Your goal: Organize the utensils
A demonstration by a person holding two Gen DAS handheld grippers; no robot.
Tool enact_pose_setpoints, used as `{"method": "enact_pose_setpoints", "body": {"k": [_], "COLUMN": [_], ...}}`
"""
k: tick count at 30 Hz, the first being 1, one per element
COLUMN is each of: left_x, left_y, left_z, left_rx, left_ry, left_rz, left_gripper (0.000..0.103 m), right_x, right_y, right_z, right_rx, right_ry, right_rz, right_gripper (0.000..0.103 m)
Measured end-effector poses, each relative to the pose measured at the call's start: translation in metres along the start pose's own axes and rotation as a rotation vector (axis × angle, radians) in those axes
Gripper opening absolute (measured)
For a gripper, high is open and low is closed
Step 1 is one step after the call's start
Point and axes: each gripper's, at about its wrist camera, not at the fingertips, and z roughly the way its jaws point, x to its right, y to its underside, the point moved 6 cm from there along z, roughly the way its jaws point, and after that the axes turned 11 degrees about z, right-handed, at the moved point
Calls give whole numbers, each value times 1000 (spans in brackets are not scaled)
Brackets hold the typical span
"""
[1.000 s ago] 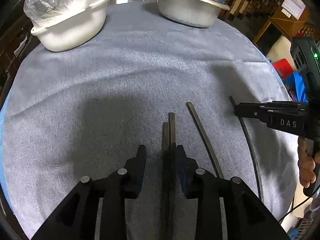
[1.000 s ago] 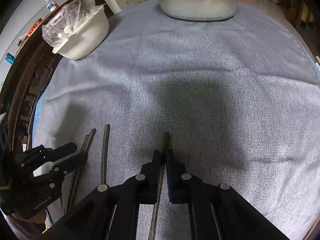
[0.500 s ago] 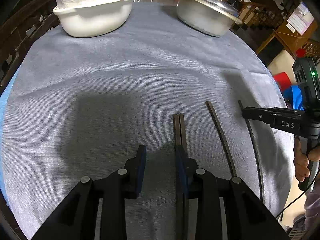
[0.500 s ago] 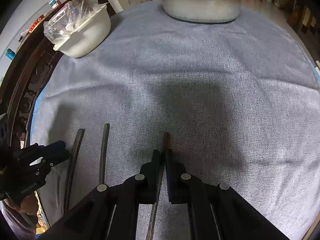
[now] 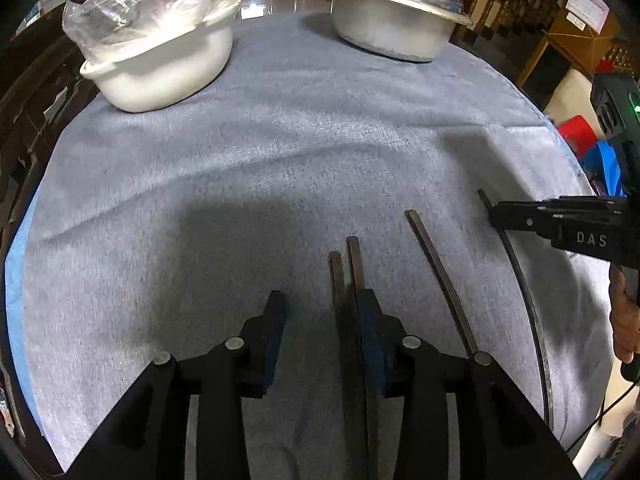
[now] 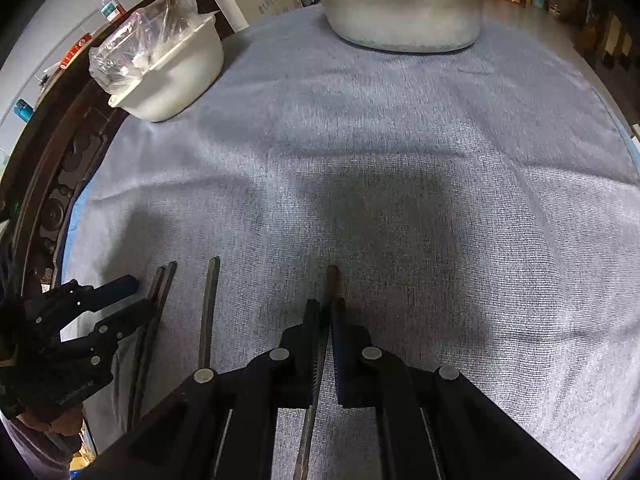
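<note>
Dark chopsticks lie on a grey cloth (image 5: 280, 160). My left gripper (image 5: 320, 308) is open, and a pair of chopsticks (image 5: 346, 268) lies against its right finger. The pair also shows in the right wrist view (image 6: 160, 292), beside the left gripper (image 6: 116, 300). A single chopstick (image 5: 436, 272) lies to the right of the pair; it also shows in the right wrist view (image 6: 208, 308). My right gripper (image 6: 326, 308) is shut on another chopstick (image 6: 330, 280), whose tip sticks out past the fingers. In the left wrist view that gripper (image 5: 496, 216) is at the right, over its chopstick (image 5: 528, 312).
A white bowl with a clear plastic bag (image 5: 160, 60) stands at the far left. A lidded metal pot (image 5: 396, 20) stands at the far right of the cloth. A dark carved wooden edge (image 6: 52, 184) runs along the left side. The cloth ends near the right gripper.
The left gripper has shifted left, so the chopstick pair went from between its fingers to lying against its right finger. The right gripper has stayed shut on its chopstick.
</note>
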Motion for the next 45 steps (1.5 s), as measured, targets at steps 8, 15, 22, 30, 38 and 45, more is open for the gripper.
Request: {"method": "enact_pose_setpoints", "body": {"k": [8, 15, 22, 30, 38, 45], "left_x": [4, 13, 4, -7, 1, 9], "left_y": [-4, -7, -4, 1, 8, 12], "left_z": [3, 2, -1, -73, -72, -30], "left_rx": [-19, -35, -21, 130, 78, -31], "left_ry": [7, 30, 37, -5, 50, 78], "left_rz": [8, 30, -45, -52, -40, -35], "left_gripper": [31, 6, 0, 0, 0, 0], "right_x": [-13, -25, -14, -13, -15, 1], "right_y": [0, 3, 11, 30, 54, 63], "right_z": [4, 6, -4, -69, -111, -96], "right_rx": [-30, -10, 24, 193, 237, 189], "right_ry": [115, 186, 45, -44, -40, -56], "right_rz": [-80, -165, -82, -108, -119, -92], "right_gripper": [8, 8, 6, 6, 6, 6]}}
